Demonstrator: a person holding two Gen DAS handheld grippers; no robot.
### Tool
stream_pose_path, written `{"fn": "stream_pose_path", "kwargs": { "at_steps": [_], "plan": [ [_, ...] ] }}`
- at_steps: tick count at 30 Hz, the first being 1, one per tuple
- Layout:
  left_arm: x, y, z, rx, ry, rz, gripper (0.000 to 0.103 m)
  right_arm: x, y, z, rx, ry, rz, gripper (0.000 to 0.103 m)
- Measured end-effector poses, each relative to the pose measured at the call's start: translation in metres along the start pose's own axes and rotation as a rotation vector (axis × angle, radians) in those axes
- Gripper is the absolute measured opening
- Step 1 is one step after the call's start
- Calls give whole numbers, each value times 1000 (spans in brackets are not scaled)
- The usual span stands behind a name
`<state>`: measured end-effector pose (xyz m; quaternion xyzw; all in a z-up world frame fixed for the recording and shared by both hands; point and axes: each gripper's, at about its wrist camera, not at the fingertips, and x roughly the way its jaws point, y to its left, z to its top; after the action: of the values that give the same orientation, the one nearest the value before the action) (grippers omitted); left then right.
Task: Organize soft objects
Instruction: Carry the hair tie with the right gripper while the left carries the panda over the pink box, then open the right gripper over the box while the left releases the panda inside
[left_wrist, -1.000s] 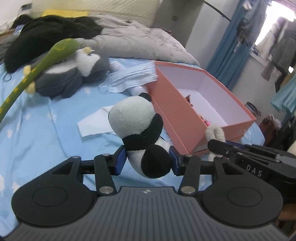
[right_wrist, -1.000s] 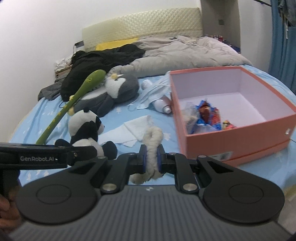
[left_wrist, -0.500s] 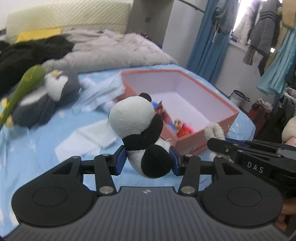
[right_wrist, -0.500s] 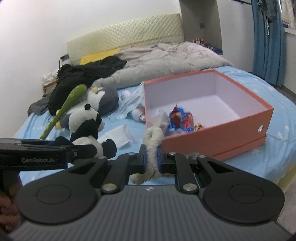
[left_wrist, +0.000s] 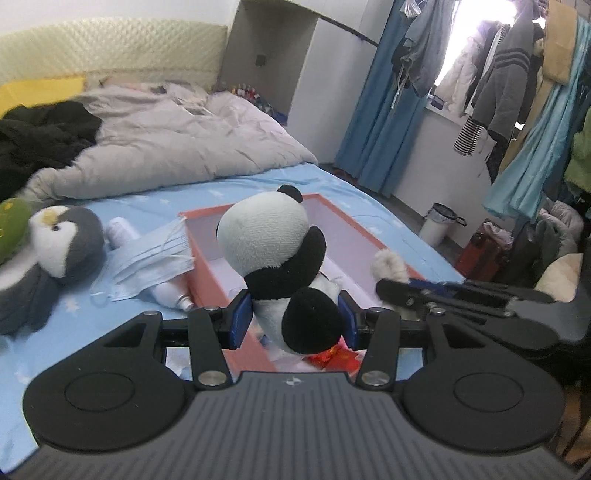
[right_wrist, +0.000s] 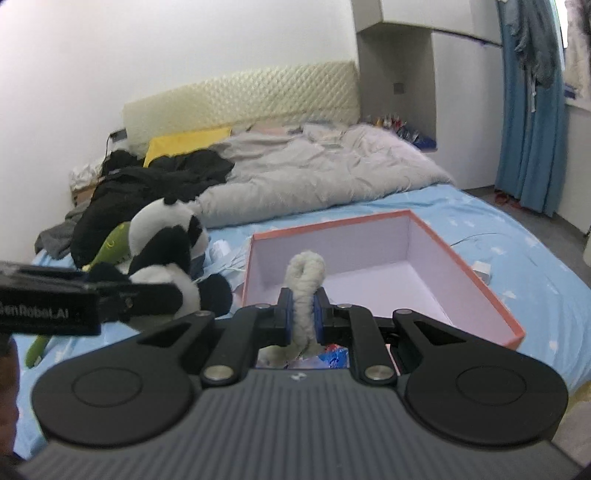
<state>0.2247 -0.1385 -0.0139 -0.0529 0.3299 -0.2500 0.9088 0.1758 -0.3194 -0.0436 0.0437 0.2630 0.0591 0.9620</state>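
Salmon-pink open cardboard box (right_wrist: 436, 295) at frame centre holds only a few wrappers, so sorting looks barely begun. Grey-and-white penguin plush (left_wrist: 48, 258) lies on the blue sheet at left, not yet collected. Black-and-white panda plush (left_wrist: 280, 266) is clamped in the left gripper (left_wrist: 295, 319) above the box. Right gripper (right_wrist: 303, 314) pinches a fluffy cream loop toy (right_wrist: 306, 291) over the box; both unreleased.

Your right gripper (right_wrist: 303, 317) jaws pinch fuzzy white loop (right_wrist: 306, 280) over pink box (right_wrist: 461, 266); panda plush (right_wrist: 162, 254) at left, bed (right_wrist: 517, 251) beneath.
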Motion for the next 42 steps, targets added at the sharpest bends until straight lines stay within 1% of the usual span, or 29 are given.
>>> {"fn": "stream_pose_path", "kwargs": {
  "at_steps": [4, 6, 9, 12, 14, 15, 18, 23, 24, 25, 26, 27, 28, 29, 30, 35, 38, 42],
  "plan": [
    [34, 2, 27, 15, 63, 6, 54, 24, -12, 16, -3, 66, 7, 16],
    [50, 1, 37, 41, 90, 2, 55, 34, -17, 22, 1, 89, -4, 16],
    [73, -2, 46, 70, 137, 12, 55, 51, -32, 28, 44, 141, -6, 16],
    [99, -8, 46, 120, 181, 36, 55, 65, -45, 28, 69, 188, -39, 16],
    [114, -11, 45, 138, 209, 48, 55, 72, -53, 27, 100, 219, -30, 16],
    [120, -12, 44, 144, 227, 41, 55, 74, -55, 26, 97, 228, -36, 16],
    [136, -10, 40, 132, 270, 32, 55, 82, -61, 21, 93, 265, -65, 17],
    [150, -7, 38, 107, 301, 36, 55, 91, -71, 11, 104, 307, -99, 17],
    [152, -7, 38, 111, 305, 31, 56, 91, -73, 11, 104, 308, -100, 18],
    [152, -6, 37, 115, 305, 25, 60, 90, -73, 10, 103, 308, -97, 20],
    [152, -6, 37, 116, 308, 20, 66, 90, -73, 10, 101, 306, -97, 23],
    [152, -6, 37, 114, 308, 22, 70, 88, -73, 9, 100, 303, -96, 33],
    [152, -6, 37, 114, 303, 31, 77, 89, -73, 9, 101, 300, -100, 45],
    [149, -6, 36, 116, 294, 41, 81, 88, -74, 9, 105, 295, -104, 50],
    [146, -5, 36, 119, 282, 43, 81, 87, -74, 8, 108, 289, -106, 53],
    [131, 4, 36, 87, 246, 43, 84, 80, -75, 6, 130, 263, -106, 52],
    [118, 8, 35, 82, 211, 66, 86, 70, -72, 5, 123, 233, -103, 52],
    [96, 10, 31, 83, 167, 74, 89, 52, -65, 4, 118, 180, -97, 52]
  ]
}}
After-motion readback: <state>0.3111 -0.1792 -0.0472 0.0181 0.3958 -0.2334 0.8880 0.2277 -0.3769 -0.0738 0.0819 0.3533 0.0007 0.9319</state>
